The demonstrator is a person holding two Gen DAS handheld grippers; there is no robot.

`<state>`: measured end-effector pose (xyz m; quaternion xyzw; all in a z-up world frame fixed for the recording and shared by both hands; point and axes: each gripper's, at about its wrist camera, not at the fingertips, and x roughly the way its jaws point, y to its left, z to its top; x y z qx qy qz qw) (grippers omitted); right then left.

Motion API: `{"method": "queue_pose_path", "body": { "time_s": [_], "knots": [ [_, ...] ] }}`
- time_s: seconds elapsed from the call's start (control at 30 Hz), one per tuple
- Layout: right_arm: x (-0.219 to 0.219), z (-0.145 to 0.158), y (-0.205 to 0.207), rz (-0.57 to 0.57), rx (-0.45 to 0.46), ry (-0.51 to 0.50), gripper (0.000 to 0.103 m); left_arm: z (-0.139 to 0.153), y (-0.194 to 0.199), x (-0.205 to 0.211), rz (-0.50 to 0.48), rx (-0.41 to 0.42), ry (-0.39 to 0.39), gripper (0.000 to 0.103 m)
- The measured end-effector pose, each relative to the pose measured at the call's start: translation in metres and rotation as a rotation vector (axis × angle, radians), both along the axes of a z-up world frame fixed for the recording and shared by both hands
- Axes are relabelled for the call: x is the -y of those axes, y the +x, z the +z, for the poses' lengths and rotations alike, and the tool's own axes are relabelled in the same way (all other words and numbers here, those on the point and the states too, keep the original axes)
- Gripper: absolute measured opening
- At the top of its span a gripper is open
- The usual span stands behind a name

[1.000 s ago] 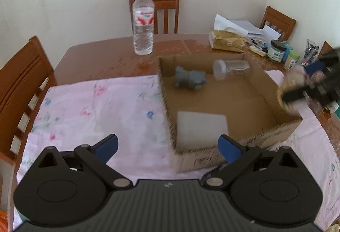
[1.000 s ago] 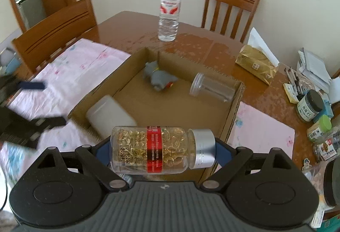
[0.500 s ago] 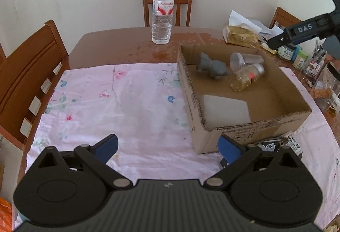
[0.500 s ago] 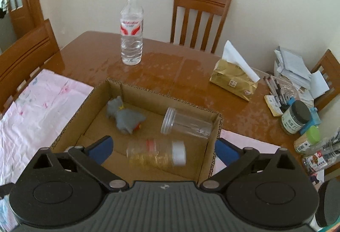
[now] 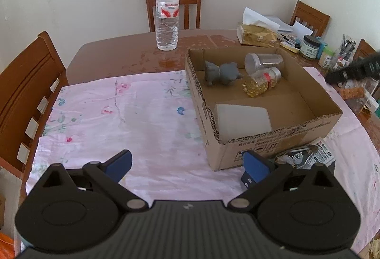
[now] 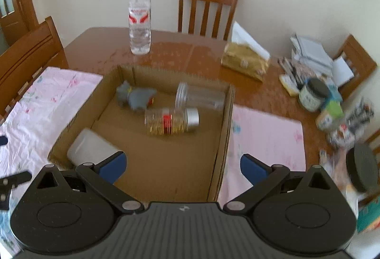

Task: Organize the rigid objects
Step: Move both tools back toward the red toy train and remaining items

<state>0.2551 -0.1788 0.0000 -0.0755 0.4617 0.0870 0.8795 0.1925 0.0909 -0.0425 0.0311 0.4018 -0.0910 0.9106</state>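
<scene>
A shallow cardboard box (image 5: 280, 140) (image 6: 223, 140) sits on the table. Inside it lie a capsule bottle with a silver cap (image 5: 260, 81) (image 6: 172, 121), a clear empty jar (image 5: 264, 61) (image 6: 200, 98), a grey toy figure (image 5: 222, 72) (image 6: 136, 97) and a white block (image 5: 242, 119) (image 6: 89, 152). My left gripper (image 5: 187, 164) is open and empty, low over the pink cloth in front of the box. My right gripper (image 6: 181, 167) is open and empty above the box's near side; it shows blurred at the right edge of the left wrist view (image 5: 353, 70).
A water bottle (image 5: 167, 14) (image 6: 140, 19) stands at the back. A flowered pink cloth (image 5: 118, 116) covers the table. A tissue pack (image 6: 245, 62), jars and pens (image 6: 313, 92) crowd the right side. A printed packet (image 5: 306, 157) lies beside the box. Wooden chairs (image 5: 26, 90) surround the table.
The right gripper opened and let the capsule bottle fall into the box, where it now lies next to the clear jar. Both grippers have pulled back from the box.
</scene>
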Motion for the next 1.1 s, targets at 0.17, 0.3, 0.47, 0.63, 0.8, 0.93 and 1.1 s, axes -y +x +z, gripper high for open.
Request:
{"method": "queue_pose_path", "body": {
  "time_s": [0.17,0.3,0.47,0.63,0.8,0.93,1.1],
  "knots": [
    [0.002,-0.032,-0.028,-0.055,-0.091,0.013,0.103,-0.004,-0.005,0.001,-0.006,-0.008,-0.001,0.1],
    [0.0,-0.063,-0.043,-0.115,-0.172,0.021,0.103,-0.008,-0.009,0.001,-0.001,-0.025,-0.005,0.1],
    [-0.004,-0.089,-0.053,-0.174,-0.243,0.034,0.103,-0.01,-0.016,0.003,-0.009,-0.036,0.001,0.1],
    [-0.006,-0.104,-0.054,-0.215,-0.271,0.04,0.103,-0.011,-0.02,0.007,-0.015,-0.041,0.009,0.1],
    [0.003,-0.109,-0.054,-0.248,-0.269,0.028,0.103,-0.011,-0.025,0.012,-0.017,-0.045,0.012,0.1],
    [0.016,-0.109,-0.055,-0.261,-0.273,0.002,0.103,-0.012,-0.026,0.016,-0.017,-0.05,0.014,0.1],
    [0.033,-0.112,-0.064,-0.258,-0.295,-0.02,0.103,-0.014,-0.024,0.024,-0.021,-0.055,0.017,0.1]
  ]
}}
